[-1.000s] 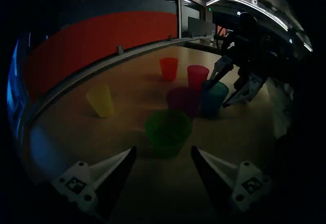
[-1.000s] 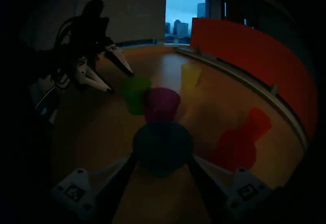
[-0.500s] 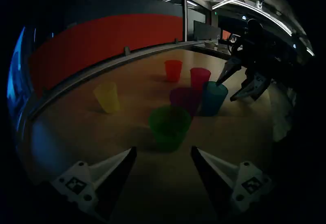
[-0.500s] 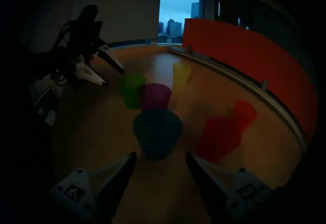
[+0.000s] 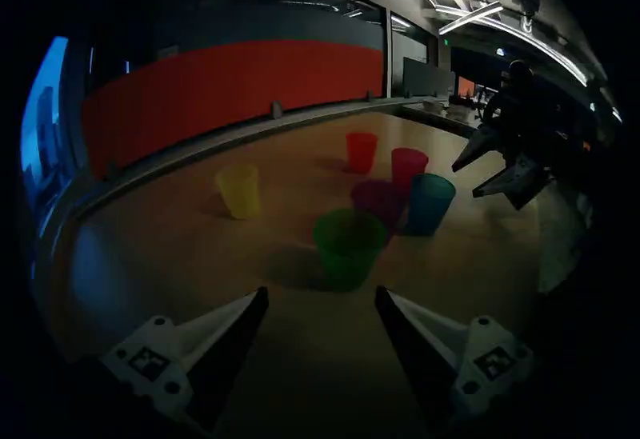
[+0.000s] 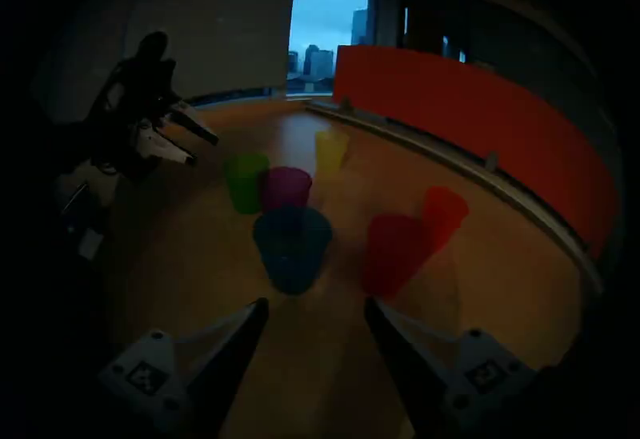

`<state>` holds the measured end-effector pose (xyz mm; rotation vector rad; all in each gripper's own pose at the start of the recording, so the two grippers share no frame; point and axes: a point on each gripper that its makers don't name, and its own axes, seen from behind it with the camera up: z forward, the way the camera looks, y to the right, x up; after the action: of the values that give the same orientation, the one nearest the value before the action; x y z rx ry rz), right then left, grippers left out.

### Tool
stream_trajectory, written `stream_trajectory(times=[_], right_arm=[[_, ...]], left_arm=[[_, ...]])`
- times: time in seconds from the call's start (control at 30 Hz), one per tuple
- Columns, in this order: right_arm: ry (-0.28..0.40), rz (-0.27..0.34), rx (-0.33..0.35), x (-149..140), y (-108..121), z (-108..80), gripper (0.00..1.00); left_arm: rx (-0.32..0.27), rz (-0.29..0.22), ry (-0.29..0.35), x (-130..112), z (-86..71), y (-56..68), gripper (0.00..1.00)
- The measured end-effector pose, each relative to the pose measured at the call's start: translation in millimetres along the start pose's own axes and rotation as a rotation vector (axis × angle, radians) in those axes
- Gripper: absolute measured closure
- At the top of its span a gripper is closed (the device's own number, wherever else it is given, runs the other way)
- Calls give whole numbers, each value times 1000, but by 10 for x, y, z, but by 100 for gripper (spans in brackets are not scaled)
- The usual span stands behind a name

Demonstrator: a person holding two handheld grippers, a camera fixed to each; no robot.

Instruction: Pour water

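green cup (image 5: 349, 245), purple cup (image 5: 378, 201), teal cup (image 5: 430, 203), pink cup (image 5: 408, 168), red cup (image 5: 361, 151) clustered upright, yellow cup (image 5: 239, 189) apart

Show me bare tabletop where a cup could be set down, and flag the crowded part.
Widest bare tabletop lies between the yellow cup, the green cup and the left gripper. Another strip runs between the teal cup and the right gripper. Crowded: green, purple cup, teal and pink cup bunch closely.

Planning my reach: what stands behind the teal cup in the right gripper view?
The purple cup, with the green cup beside it. The teal cup covers the purple cup's base.
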<state>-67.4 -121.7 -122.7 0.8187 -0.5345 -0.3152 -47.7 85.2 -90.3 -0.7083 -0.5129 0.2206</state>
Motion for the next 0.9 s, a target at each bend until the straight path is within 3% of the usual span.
stream_trajectory(times=[0.17,0.37,0.6,0.9], right_arm=[[24,28,-37,20,63,-90,6],[56,76,-104,96,206,-197,6],[97,139,-228,174,468,-323,6],[160,189,-362,229,741,-474,6]], left_arm=[[25,-33,19,-20,-16,-39,1],[92,-89,53,-22,-38,-208,1],[193,-122,128,148,-142,-462,1],[283,-159,231,383,-241,-642,1]])
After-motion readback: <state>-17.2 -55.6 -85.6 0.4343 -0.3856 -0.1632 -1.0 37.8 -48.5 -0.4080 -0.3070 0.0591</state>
